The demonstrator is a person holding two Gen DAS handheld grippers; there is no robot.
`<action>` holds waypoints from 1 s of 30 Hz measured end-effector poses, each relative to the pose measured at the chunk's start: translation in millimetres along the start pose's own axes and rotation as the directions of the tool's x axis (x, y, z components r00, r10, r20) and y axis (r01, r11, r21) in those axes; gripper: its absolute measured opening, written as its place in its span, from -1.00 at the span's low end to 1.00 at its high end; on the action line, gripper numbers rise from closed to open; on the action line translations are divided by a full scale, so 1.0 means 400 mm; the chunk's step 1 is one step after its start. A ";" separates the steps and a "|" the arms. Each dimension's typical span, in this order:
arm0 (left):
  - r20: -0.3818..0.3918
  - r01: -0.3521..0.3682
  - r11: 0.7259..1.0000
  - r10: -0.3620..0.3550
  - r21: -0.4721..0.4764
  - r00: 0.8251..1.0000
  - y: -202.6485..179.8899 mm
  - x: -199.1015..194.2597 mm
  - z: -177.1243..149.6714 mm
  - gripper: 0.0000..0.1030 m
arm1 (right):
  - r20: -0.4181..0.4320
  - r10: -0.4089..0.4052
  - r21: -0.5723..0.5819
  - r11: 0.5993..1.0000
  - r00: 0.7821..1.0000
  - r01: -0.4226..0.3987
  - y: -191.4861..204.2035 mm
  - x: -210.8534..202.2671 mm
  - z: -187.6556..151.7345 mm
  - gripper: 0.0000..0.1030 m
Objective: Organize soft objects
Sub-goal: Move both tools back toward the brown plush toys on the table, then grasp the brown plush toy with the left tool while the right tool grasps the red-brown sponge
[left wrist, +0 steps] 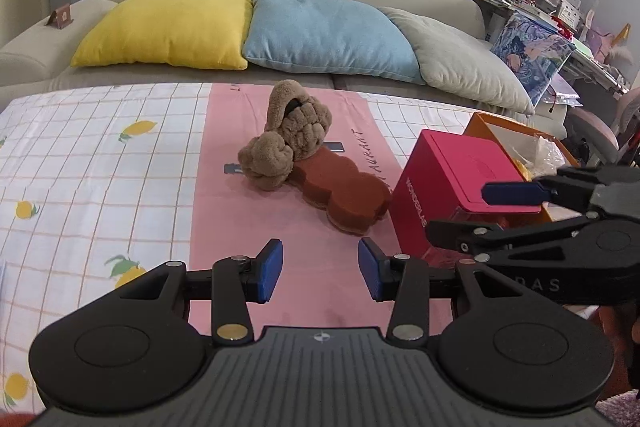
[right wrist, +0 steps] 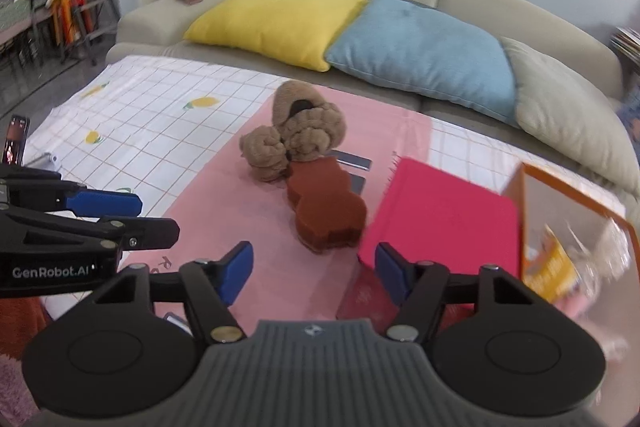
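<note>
A pair of fluffy brown slippers lies on the pink mat (left wrist: 224, 211) in the middle of the table. One slipper (left wrist: 296, 125) rests upside down across the other, whose rust-brown sole (left wrist: 344, 193) faces up. They also show in the right wrist view (right wrist: 304, 139), with the sole (right wrist: 326, 209) nearer. My left gripper (left wrist: 320, 269) is open and empty, a short way in front of the slippers. My right gripper (right wrist: 312, 269) is open and empty, just before the sole and beside the pink box.
A pink box (left wrist: 452, 183) stands right of the slippers, with an orange box (left wrist: 516, 131) of wrapped items behind it. A checked lemon-print cloth (left wrist: 92, 155) covers the table. A sofa behind holds yellow (left wrist: 168, 23), blue (left wrist: 324, 31) and grey (left wrist: 468, 67) cushions. A phone (right wrist: 16, 139) stands at the left.
</note>
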State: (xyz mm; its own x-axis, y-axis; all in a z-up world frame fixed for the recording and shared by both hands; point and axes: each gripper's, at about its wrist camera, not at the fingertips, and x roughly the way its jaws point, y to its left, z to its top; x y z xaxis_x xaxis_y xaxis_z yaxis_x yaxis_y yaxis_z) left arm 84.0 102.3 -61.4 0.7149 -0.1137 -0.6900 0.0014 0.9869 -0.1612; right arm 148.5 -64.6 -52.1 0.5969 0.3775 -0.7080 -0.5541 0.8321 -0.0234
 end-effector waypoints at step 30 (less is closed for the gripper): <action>-0.086 -0.074 0.920 0.115 0.385 0.990 0.059 0.428 0.135 0.32 | -0.300 -0.056 -0.344 0.937 0.952 -0.054 0.050 0.408 0.176 0.41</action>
State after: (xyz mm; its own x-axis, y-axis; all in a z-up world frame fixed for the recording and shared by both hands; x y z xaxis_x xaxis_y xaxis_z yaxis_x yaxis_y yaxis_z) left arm 244.3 112.3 -145.1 0.6477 -0.0084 -0.7619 0.2179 0.9602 0.1746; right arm 275.7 42.3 -118.5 0.4251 0.1915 -0.8847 -0.7511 0.6200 -0.2268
